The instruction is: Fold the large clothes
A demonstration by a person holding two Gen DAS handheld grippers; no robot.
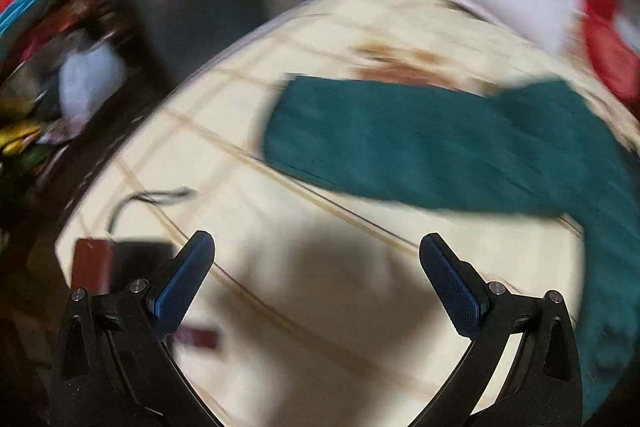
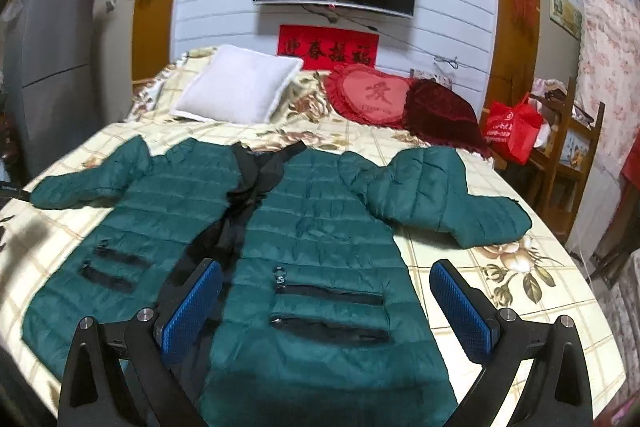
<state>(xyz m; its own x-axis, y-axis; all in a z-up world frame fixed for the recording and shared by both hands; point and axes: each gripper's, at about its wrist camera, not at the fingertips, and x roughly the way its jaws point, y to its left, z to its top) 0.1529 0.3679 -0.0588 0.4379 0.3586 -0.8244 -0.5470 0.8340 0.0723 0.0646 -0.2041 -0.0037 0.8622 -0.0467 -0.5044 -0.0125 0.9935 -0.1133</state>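
We find the green padded jacket (image 2: 304, 211) spread flat, front up, across the middle of the bed (image 2: 520, 311), sleeves out toward both side edges, hem toward the foot. It looks light, puffy and slick, so we would pinch a sleeve cuff or hem corner rather than the springy quilting. Our right gripper (image 2: 326, 295) hovers wide open over the hem; our left gripper (image 1: 316, 267), equally wide and empty, hangs above bare sheet near the sleeve (image 1: 400, 143), though that view is blurred. A white pillow (image 2: 240, 87) and red cushions (image 2: 376, 95) crowd the head edge; a dark cable (image 1: 148, 197), perhaps, lies near the left corner
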